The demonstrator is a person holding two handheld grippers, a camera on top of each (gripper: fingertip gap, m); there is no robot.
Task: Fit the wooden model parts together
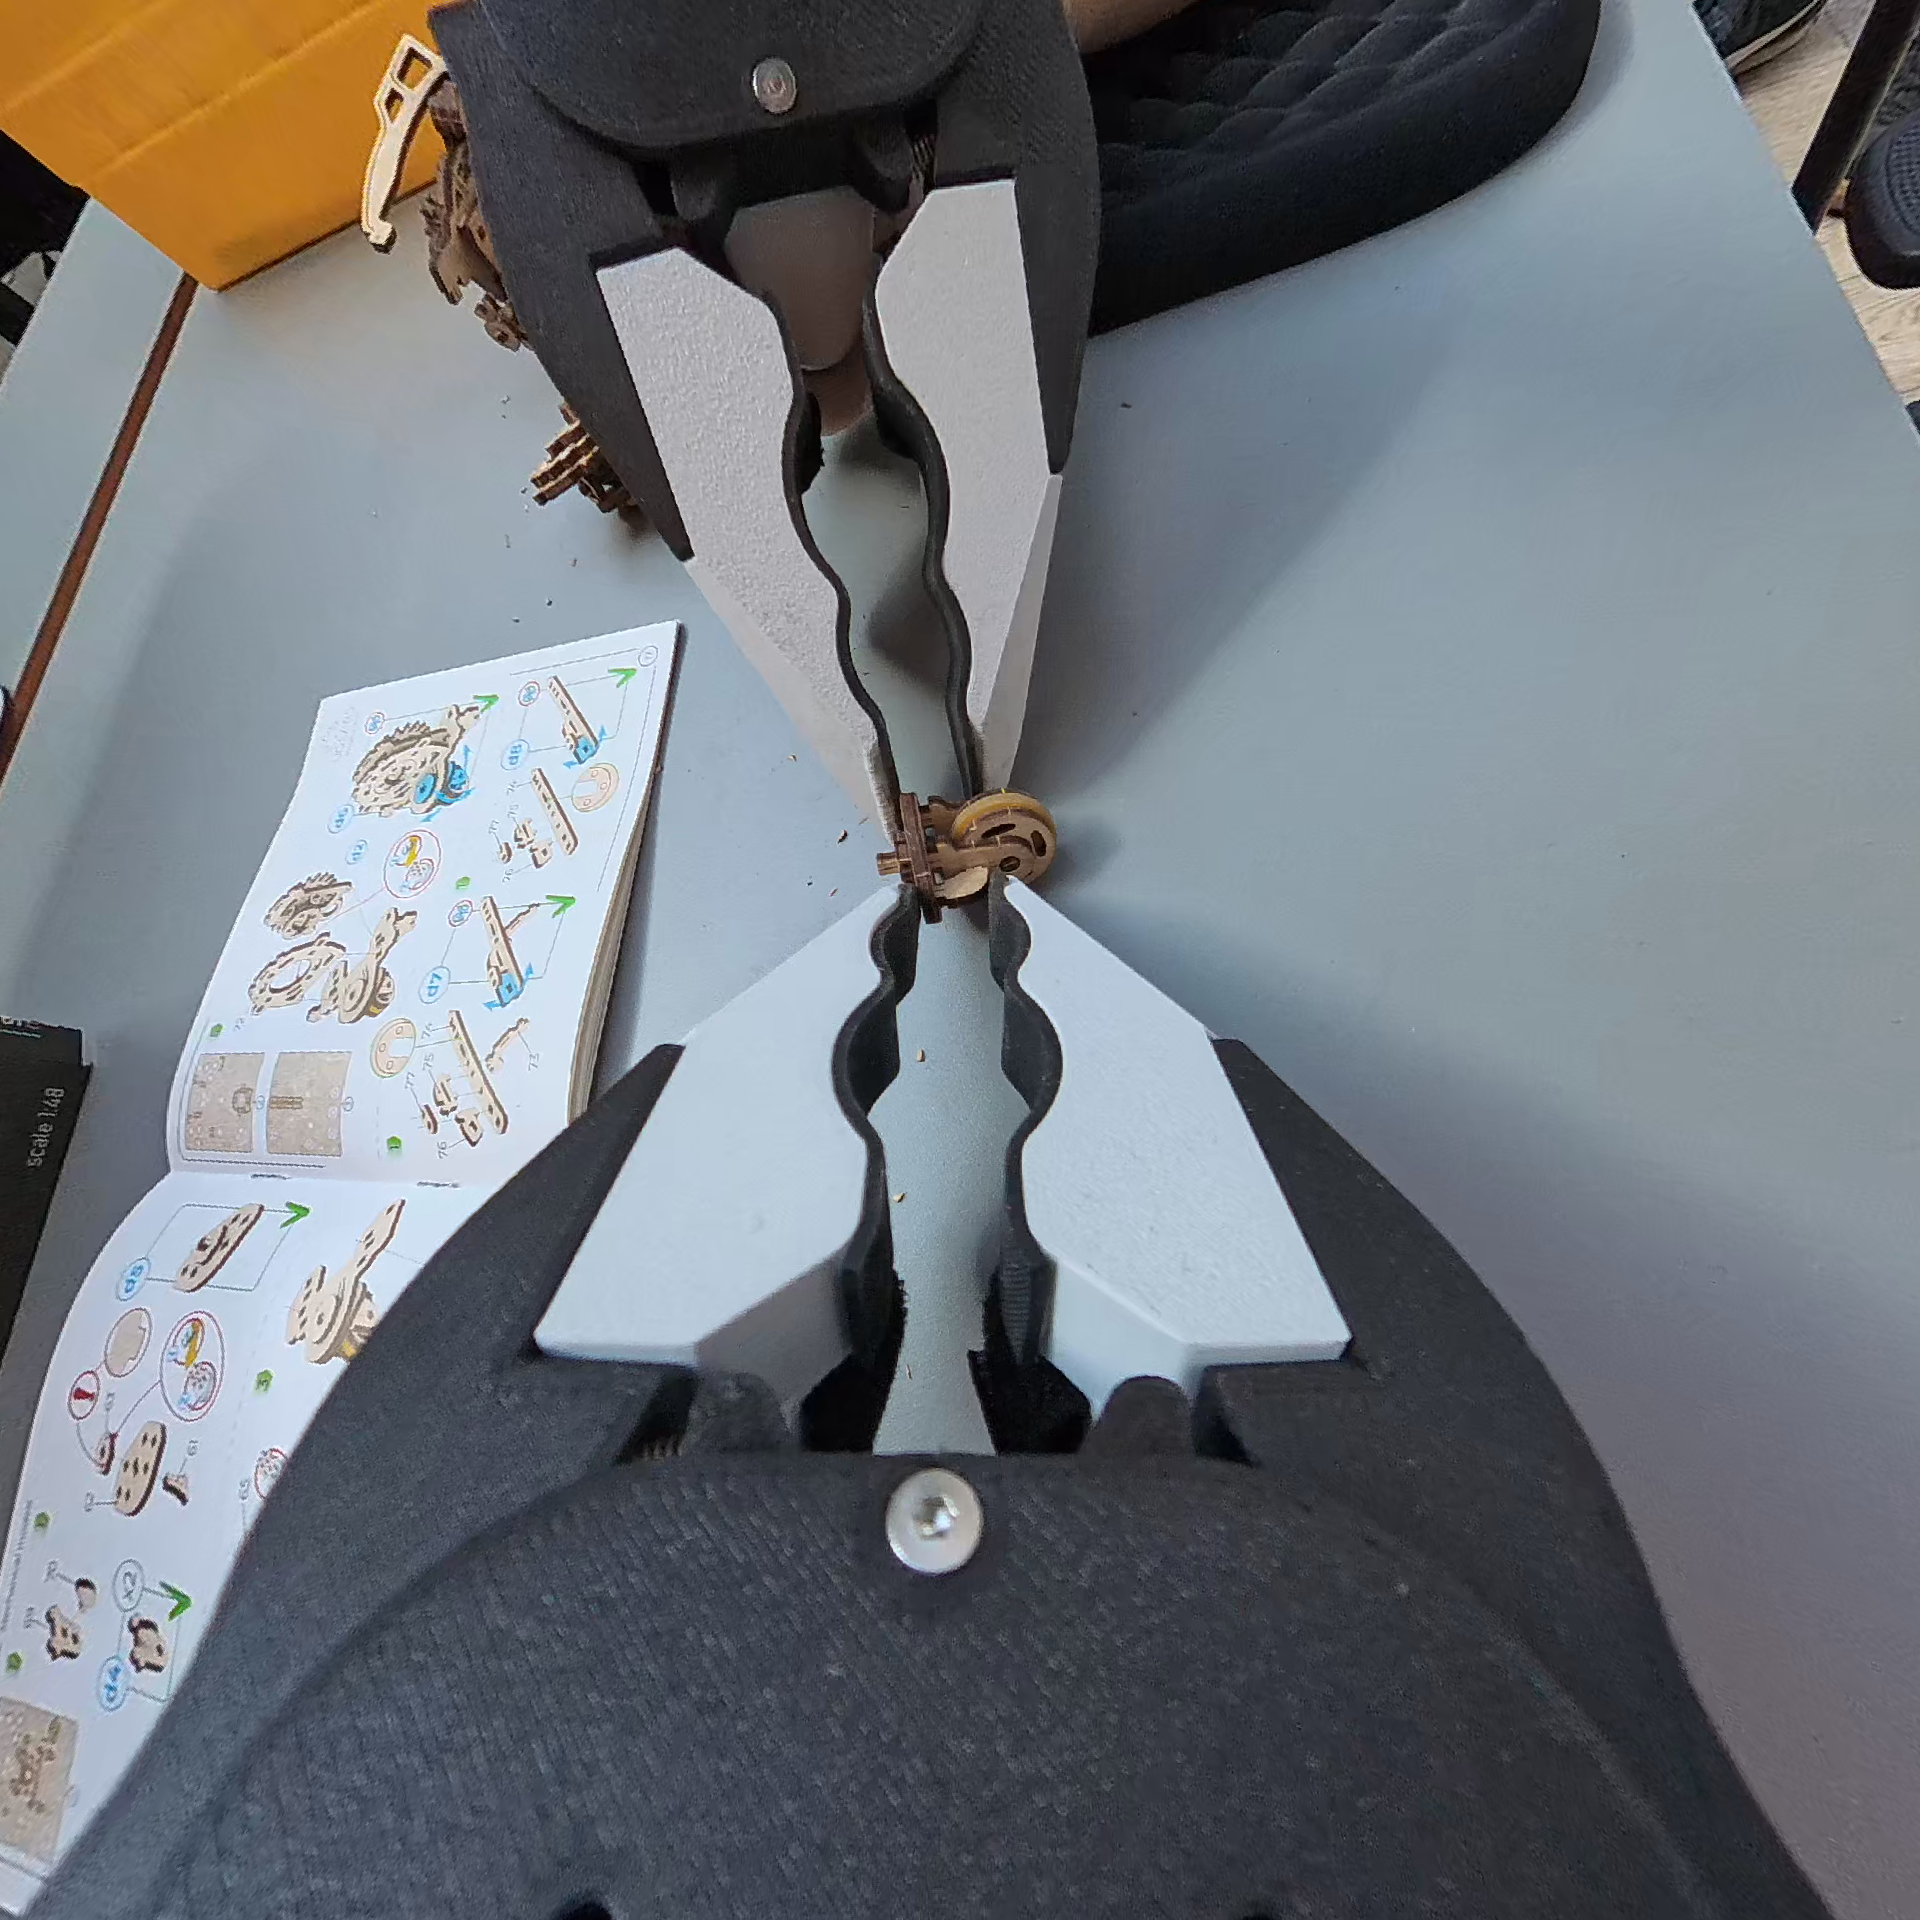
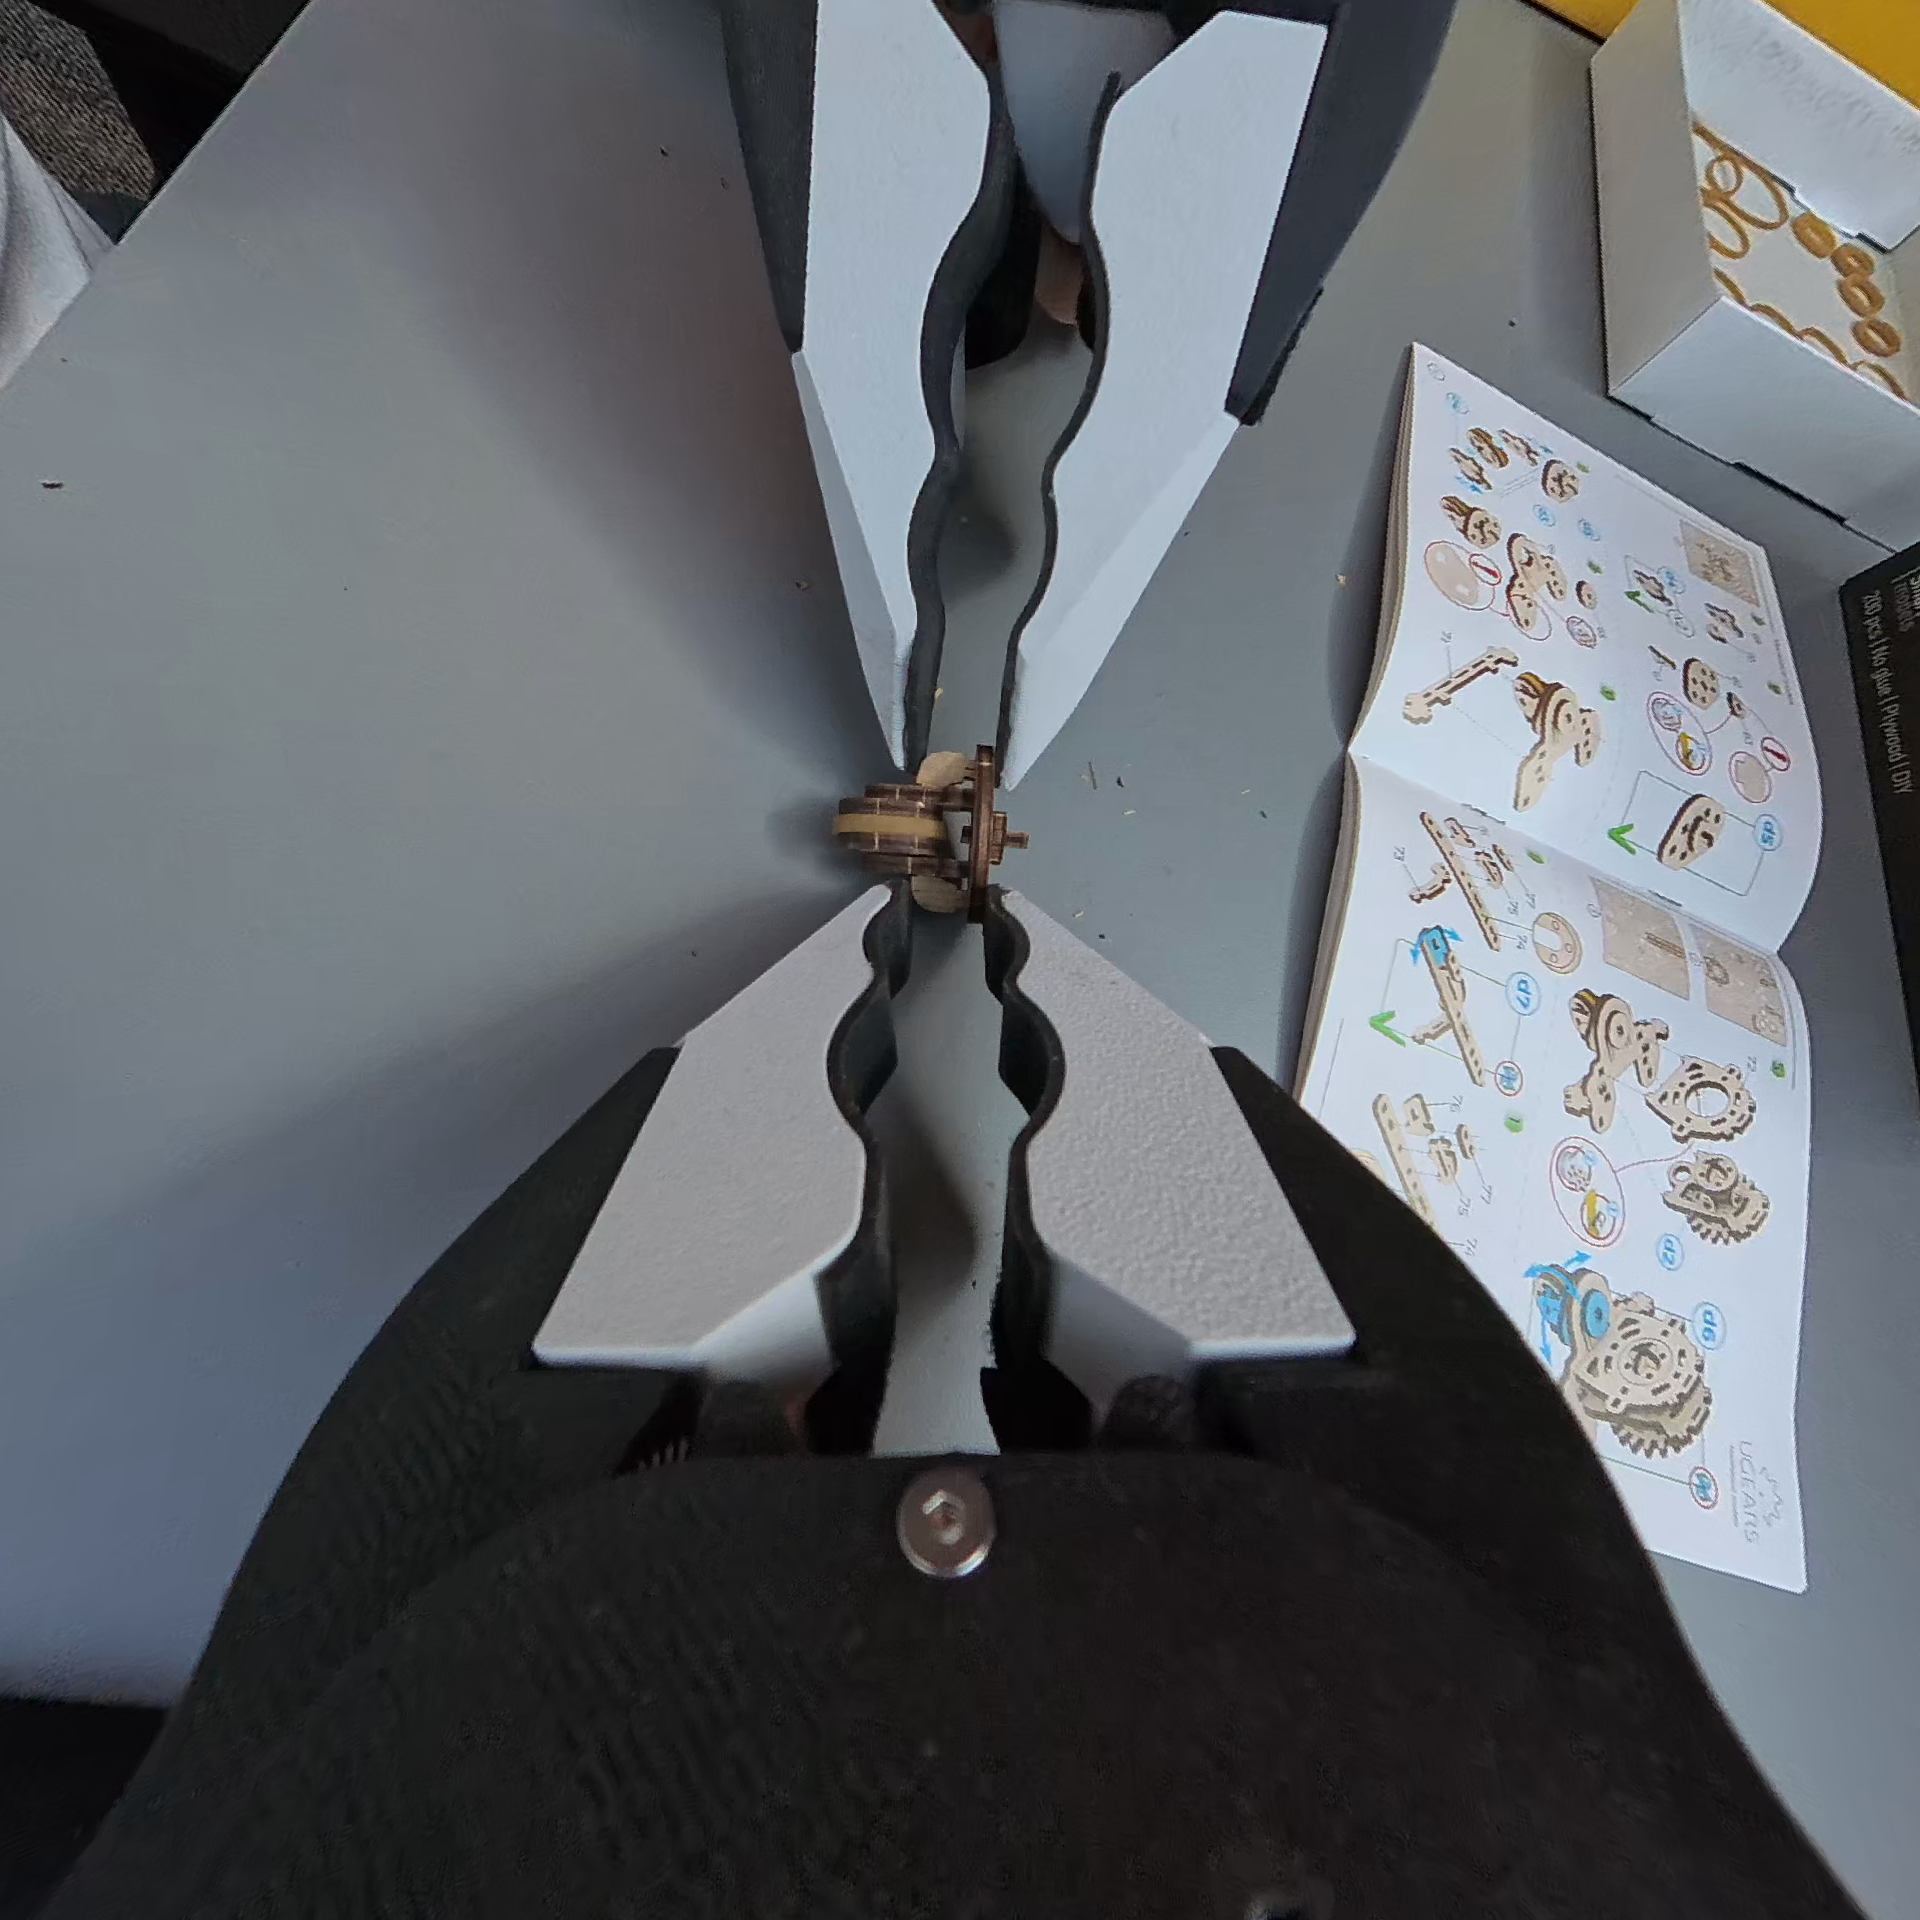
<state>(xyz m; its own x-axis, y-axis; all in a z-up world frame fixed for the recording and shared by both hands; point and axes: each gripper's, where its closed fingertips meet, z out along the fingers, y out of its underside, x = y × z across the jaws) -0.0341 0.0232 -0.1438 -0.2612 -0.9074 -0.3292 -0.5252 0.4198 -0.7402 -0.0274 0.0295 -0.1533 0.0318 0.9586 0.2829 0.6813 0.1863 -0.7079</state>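
A small wooden assembly (image 1: 966,847) hangs above the grey table (image 1: 1455,831), held between the two grippers, which meet tip to tip. It is a dark disc with a pin joined to a pale wheel with a yellowish band. My left gripper (image 1: 953,899) comes from below in its own view, its tips closed on the assembly's lower edge. My right gripper (image 1: 930,774) comes from above, closed on the upper edge. In the right wrist view the assembly (image 2: 914,831) sits between my right gripper (image 2: 945,909) below and my left gripper (image 2: 958,753) above.
An open instruction booklet (image 1: 416,935) lies on the table beside the grippers; it also shows in the right wrist view (image 2: 1558,935). A part-built wooden model (image 1: 468,239) and a yellow box (image 1: 208,125) stand behind. A white box of rings (image 2: 1766,260) and a black box (image 2: 1886,675) lie nearby. Left and right tips are no more than a few centimetres apart.
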